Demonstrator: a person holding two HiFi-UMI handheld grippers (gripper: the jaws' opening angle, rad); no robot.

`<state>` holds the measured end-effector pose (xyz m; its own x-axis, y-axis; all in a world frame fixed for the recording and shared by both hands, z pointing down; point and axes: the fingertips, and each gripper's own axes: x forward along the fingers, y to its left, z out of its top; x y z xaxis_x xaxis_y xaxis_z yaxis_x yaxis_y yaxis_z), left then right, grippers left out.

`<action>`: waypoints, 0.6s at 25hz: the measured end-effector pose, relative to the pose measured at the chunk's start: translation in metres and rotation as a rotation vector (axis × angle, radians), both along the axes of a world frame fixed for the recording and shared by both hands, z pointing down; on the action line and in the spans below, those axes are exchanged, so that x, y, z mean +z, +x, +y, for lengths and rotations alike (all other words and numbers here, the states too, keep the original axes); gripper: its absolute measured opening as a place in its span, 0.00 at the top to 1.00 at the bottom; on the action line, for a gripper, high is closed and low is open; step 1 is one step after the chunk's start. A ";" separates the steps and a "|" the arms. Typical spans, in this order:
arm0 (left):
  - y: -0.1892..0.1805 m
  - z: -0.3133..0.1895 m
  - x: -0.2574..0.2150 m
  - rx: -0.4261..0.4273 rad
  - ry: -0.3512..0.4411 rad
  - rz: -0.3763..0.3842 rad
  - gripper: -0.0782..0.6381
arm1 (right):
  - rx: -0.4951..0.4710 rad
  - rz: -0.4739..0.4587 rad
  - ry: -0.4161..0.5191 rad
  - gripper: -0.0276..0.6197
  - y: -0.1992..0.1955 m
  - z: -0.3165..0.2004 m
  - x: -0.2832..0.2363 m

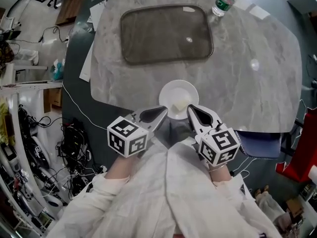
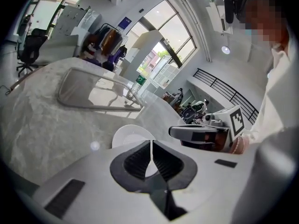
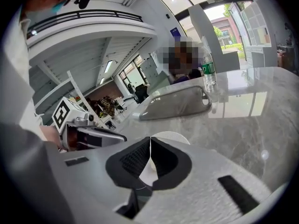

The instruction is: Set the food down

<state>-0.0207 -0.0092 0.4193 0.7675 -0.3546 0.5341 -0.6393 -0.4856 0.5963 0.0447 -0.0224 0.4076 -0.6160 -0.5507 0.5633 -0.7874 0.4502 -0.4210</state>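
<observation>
A white plate (image 1: 177, 90) with a pale piece of food (image 1: 181, 104) on it sits low over the near edge of the grey marble table (image 1: 257, 83). My left gripper (image 1: 162, 113) is at the plate's near-left rim and my right gripper (image 1: 190, 110) at its near-right rim. Each is shut, with the thin white rim pinched between its pads. In the left gripper view the plate (image 2: 128, 135) shows just beyond the closed left gripper (image 2: 151, 146). In the right gripper view the plate (image 3: 175, 136) lies beyond the closed right gripper (image 3: 150, 143).
A dark grey tray (image 1: 158, 38) lies on the table beyond the plate. A water bottle (image 1: 225, 0) stands at the far right of the table. Cables and gear crowd the floor to the left. A person in a white coat stands at the near edge.
</observation>
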 end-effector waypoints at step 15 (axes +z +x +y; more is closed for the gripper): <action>-0.024 0.004 0.050 -0.040 -0.070 -0.088 0.86 | 0.058 0.065 -0.086 0.95 0.018 0.016 0.047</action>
<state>-0.0446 -0.0057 0.4691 0.7025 -0.3438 0.6231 -0.7087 -0.4178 0.5685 0.0624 -0.0064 0.4543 -0.5455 -0.5318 0.6477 -0.8378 0.3677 -0.4037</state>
